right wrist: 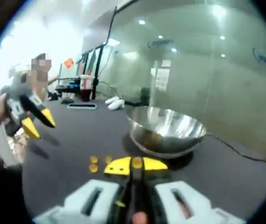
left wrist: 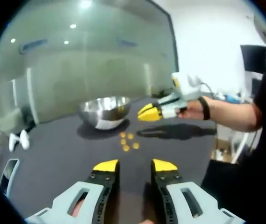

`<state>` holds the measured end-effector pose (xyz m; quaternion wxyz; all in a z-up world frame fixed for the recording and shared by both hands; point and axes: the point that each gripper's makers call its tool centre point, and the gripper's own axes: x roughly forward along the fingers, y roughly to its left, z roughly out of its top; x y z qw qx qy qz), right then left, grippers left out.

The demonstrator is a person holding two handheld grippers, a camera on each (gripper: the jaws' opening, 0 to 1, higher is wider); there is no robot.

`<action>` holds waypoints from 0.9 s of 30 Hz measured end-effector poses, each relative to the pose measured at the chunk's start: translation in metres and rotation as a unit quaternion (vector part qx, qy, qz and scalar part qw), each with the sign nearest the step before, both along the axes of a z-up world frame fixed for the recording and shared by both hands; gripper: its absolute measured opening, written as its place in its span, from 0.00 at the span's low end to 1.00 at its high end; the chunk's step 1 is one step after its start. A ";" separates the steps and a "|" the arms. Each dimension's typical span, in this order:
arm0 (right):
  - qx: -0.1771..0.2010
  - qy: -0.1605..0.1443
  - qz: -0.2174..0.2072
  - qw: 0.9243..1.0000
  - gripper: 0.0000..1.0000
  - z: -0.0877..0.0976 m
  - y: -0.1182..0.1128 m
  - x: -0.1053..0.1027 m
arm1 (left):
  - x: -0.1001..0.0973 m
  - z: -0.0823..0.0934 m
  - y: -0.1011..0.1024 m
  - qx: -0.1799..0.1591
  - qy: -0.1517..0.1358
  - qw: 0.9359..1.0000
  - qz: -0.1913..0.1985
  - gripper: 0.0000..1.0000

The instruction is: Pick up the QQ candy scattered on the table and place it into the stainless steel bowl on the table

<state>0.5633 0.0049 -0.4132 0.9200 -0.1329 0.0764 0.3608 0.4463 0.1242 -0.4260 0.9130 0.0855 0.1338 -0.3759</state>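
A stainless steel bowl [left wrist: 105, 111] [right wrist: 168, 130] stands on the dark table [left wrist: 62, 149]. Several orange QQ candies [left wrist: 125, 141] lie in a loose cluster just in front of it, and three of them [right wrist: 95, 163] show in the right gripper view. My left gripper [left wrist: 135, 165] [right wrist: 39, 124] hovers open and empty, short of the cluster. My right gripper [right wrist: 136, 166] [left wrist: 144, 114] is held by a hand above the table beside the bowl. Its yellow tips are shut on one QQ candy [right wrist: 136, 162].
Two white objects [left wrist: 18, 140] [right wrist: 114, 103] lie near the table's far edge, with a flat dark device [left wrist: 9, 170] [right wrist: 81, 106] nearby. A cable [right wrist: 235, 147] trails past the bowl. A glass wall runs behind the table. A person's body is at the table's side.
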 end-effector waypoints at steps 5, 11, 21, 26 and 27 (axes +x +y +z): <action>0.031 -0.027 -0.030 0.999 0.09 0.030 -0.006 0.016 | -0.002 -0.004 -0.003 0.010 0.003 1.000 -0.007 0.28; 0.065 -0.051 -0.043 0.996 0.09 0.066 -0.003 0.033 | -0.006 -0.004 -0.006 0.011 0.007 1.000 -0.014 0.28; 0.072 -0.024 -0.070 0.995 0.09 0.062 0.004 0.074 | -0.005 -0.004 -0.005 0.009 0.009 1.000 -0.009 0.28; 0.069 -0.016 -0.075 0.995 0.09 0.058 0.004 0.086 | -0.006 -0.003 -0.008 0.006 0.010 1.000 -0.014 0.26; 0.071 -0.010 -0.077 0.994 0.09 0.056 0.004 0.088 | -0.007 -0.004 -0.009 0.006 0.013 1.000 -0.016 0.26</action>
